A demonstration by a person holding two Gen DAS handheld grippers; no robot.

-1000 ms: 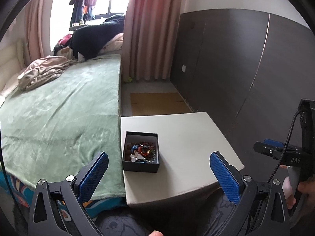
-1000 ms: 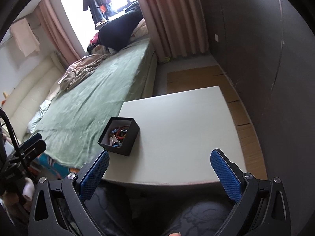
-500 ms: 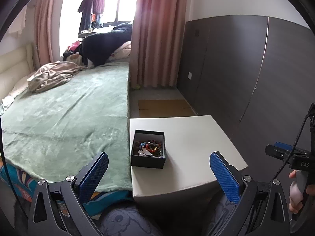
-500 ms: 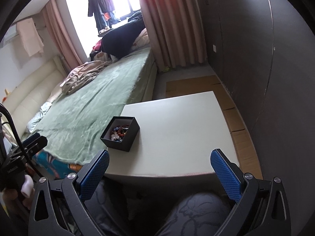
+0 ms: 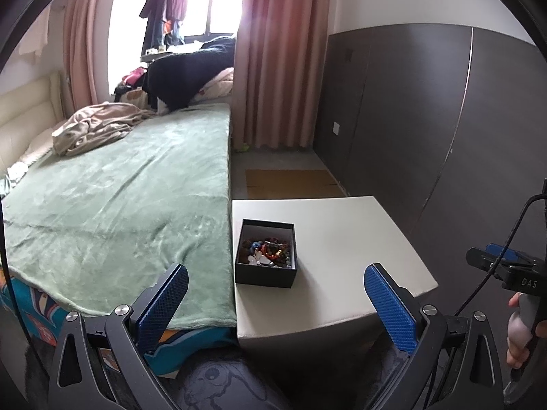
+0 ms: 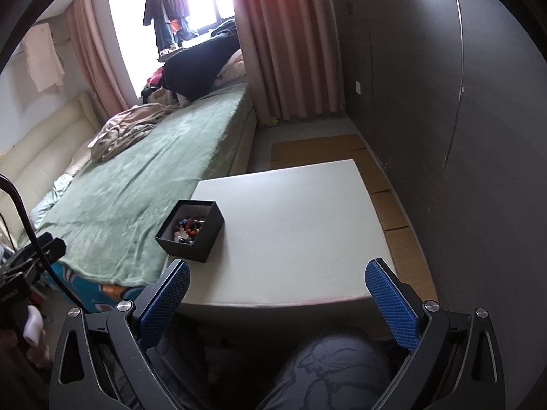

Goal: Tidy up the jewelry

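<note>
You hold 2 hand-held grippers low in front of your knees, short of a white table (image 5: pixel 342 239) that stands against the edge of a bed (image 5: pixel 119 205) with a green blanket. The left hand-held gripper (image 5: pixel 273 294) has its blue pads spread wide apart with nothing between them. The right hand-held gripper (image 6: pixel 277 290) is likewise wide apart and holds nothing.

A small black box (image 5: pixel 266 256) with no lid sits on the table's left side, close to the bed and well apart from both grippers. Inside lies the jewelry (image 5: pixel 268 251): a tangled heap of coloured beads with 1 white flower-shaped piece near the front. No jewelry shows on the bare table top.

The box is slightly longer than wide, and its long axis runs away from you towards the window, with its mouth facing straight up. That probably leaves its contents easy to reach from above.

This fits either jewelry gathered into the box or a heap waiting to be sorted.
</note>
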